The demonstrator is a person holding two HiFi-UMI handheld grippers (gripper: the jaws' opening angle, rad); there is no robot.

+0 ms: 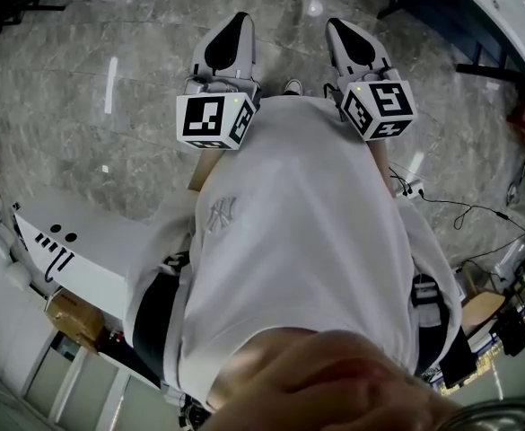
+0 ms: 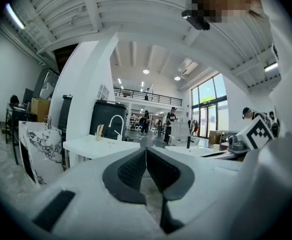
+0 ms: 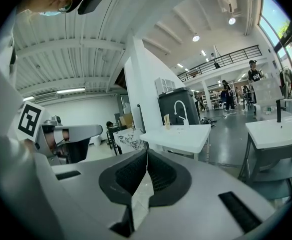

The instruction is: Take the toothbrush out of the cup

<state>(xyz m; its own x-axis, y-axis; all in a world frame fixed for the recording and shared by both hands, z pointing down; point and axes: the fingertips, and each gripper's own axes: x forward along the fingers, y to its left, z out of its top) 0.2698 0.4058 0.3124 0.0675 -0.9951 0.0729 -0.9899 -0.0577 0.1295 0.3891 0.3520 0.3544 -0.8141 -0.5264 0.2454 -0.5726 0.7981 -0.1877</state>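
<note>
Your left hand-held gripper (image 1: pixel 235 25) and right hand-held gripper (image 1: pixel 338 30) are both shut and empty over open floor (image 1: pixel 109 106). Far off, a small cup (image 3: pixel 166 121) stands by the tap (image 3: pixel 178 109) near the table (image 3: pixel 185 136) back edge. The toothbrush is too small to see.

Seeing a white sink counter (image 3: pixel 178 134) standing out on the grey floor (image 3: pixel 225 144). Spotting a curved white faucet (image 3: pixel 186 112) on it, a dark cabinet (image 3: pixel 166 101) right behind it and a white pillar (image 3: pixel 143 89) just left of that. Noting a marble-patterned slab (image 3: pixel 128 138) leaning left of the counter, a second basin (image 3: pixel 278 129) with a black tap (image 3: pixel 278 111) right of it, people (image 3: pixel 224 95) far beyond it.
</note>
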